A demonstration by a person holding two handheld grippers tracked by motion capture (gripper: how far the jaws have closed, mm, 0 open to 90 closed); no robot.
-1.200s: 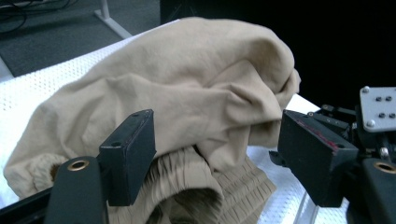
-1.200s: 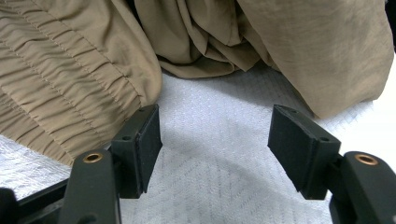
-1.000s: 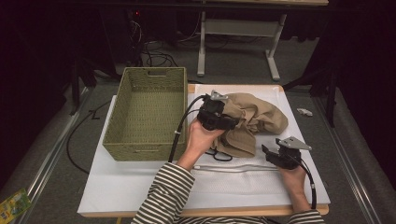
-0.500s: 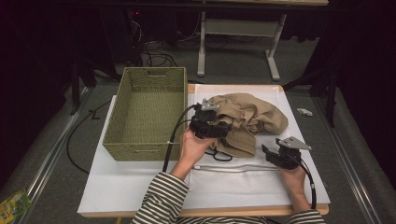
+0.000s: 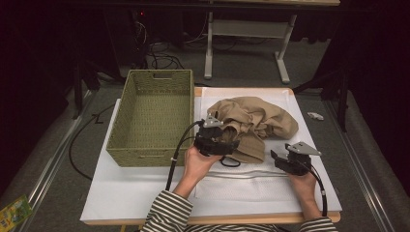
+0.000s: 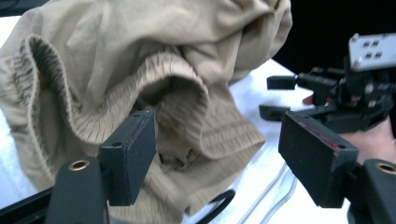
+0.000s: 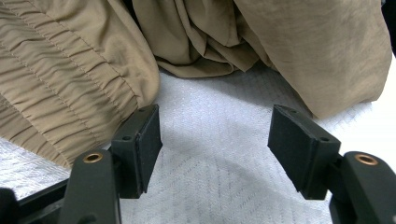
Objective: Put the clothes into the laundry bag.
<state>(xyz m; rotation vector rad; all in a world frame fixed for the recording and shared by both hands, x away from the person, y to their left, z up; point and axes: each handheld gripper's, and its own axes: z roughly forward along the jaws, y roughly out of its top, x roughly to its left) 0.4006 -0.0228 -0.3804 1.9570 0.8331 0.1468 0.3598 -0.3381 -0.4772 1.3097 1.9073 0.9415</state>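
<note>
From the high view, the crumpled tan garment (image 5: 254,123) lies on the white table cover (image 5: 145,193), its long axis across the table, just right of the woven basket (image 5: 152,121). The left gripper (image 5: 227,145) sits at its near edge; the right gripper (image 5: 280,159) rests just apart.

In the left gripper view, jaws stand apart, the elastic waistband (image 6: 187,116) gaping toward them.

In the right gripper view, jaws stand apart over bare cover, the garment just ahead.

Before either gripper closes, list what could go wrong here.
1. The left gripper is open over the bunched elastic waistband; it may pinch several layers.
2. The black drawstring loop could snag.
3. The right gripper is open over bare white cloth, beside the tan garment; it may miss.
</note>
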